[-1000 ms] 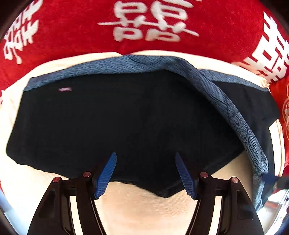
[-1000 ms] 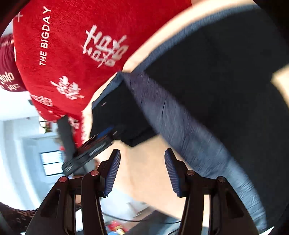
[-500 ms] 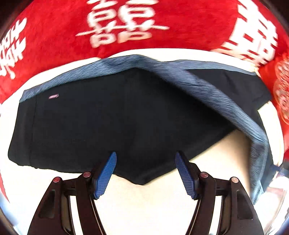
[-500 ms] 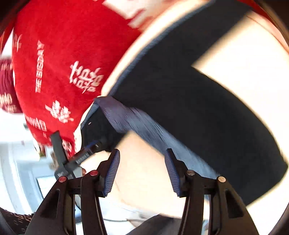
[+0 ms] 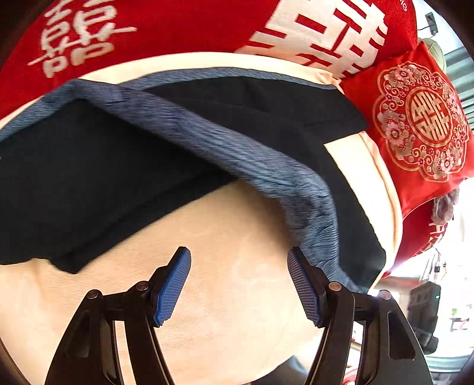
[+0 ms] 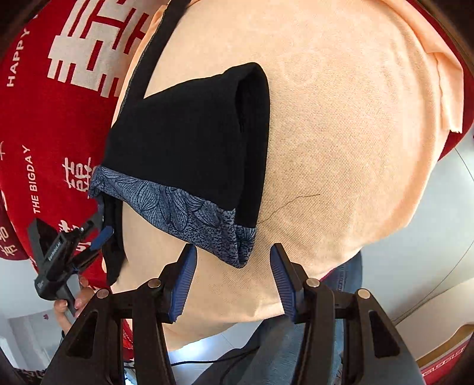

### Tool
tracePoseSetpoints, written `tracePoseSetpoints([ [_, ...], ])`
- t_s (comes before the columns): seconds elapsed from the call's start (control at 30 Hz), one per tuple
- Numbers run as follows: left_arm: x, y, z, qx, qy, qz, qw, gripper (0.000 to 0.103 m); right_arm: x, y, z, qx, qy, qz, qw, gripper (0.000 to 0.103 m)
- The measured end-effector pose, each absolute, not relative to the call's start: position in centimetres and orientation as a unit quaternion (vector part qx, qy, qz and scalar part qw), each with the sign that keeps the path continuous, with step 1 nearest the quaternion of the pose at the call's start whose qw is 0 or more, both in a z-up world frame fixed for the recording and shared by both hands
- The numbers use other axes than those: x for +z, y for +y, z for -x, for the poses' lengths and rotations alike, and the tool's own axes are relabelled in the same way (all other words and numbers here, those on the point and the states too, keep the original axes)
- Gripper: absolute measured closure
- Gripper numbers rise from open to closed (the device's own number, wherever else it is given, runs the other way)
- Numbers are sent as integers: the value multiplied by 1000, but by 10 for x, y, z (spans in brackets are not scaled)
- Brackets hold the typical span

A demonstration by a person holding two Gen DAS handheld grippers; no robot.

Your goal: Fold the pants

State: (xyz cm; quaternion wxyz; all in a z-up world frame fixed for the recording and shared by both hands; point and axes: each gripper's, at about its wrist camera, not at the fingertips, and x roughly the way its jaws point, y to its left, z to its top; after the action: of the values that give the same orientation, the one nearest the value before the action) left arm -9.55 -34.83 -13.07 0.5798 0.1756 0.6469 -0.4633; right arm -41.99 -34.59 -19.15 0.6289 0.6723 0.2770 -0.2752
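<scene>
Black pants (image 5: 89,183) with blue patterned band (image 5: 246,154) lie on peach cloth (image 5: 231,296), red blanket with white signs (image 5: 166,26) at far side. Left tool (image 5: 238,284) half open, nothing between blue pads, hangs over bare cloth near band. Right tool (image 6: 232,275) half open too, empty, just beside folded pants leg (image 6: 189,142) and its blue cuff (image 6: 204,225). Person's hand (image 6: 69,302) holds left tool at left edge.

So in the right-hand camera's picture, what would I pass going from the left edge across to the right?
Red blanket → the other gripper, held in a hand → dark pants with their patterned blue band → bare peach sheet.
</scene>
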Motion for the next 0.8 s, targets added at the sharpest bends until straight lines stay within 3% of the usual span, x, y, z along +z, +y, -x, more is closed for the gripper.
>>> tracePoseSetpoints([
  [0.27,-156,-396,124,-454,680,-167,551,34,-212,-375,411,-179,261,-703,637,52],
  [0.33,-158,-405,132,-449,677,-181,554,34,-218,-381,414,-164,266,-717,623,81],
  [0.37,-155,-408,136,-455,669,-187,557,37,-215,-385,414,-159,266,-718,623,82],
  [0.4,-153,-414,139,-463,668,-188,551,64,-207,-389,413,-152,265,-714,630,86],
  [0.43,-154,-416,139,-465,674,-188,543,78,-198,-394,410,-148,267,-705,640,87],
  [0.47,-151,-420,138,-465,677,-185,539,83,-184,-399,407,-146,269,-692,654,87],
  [0.8,-92,-495,98,-486,624,-140,595,83,-55,-575,371,-163,249,-574,763,88],
])
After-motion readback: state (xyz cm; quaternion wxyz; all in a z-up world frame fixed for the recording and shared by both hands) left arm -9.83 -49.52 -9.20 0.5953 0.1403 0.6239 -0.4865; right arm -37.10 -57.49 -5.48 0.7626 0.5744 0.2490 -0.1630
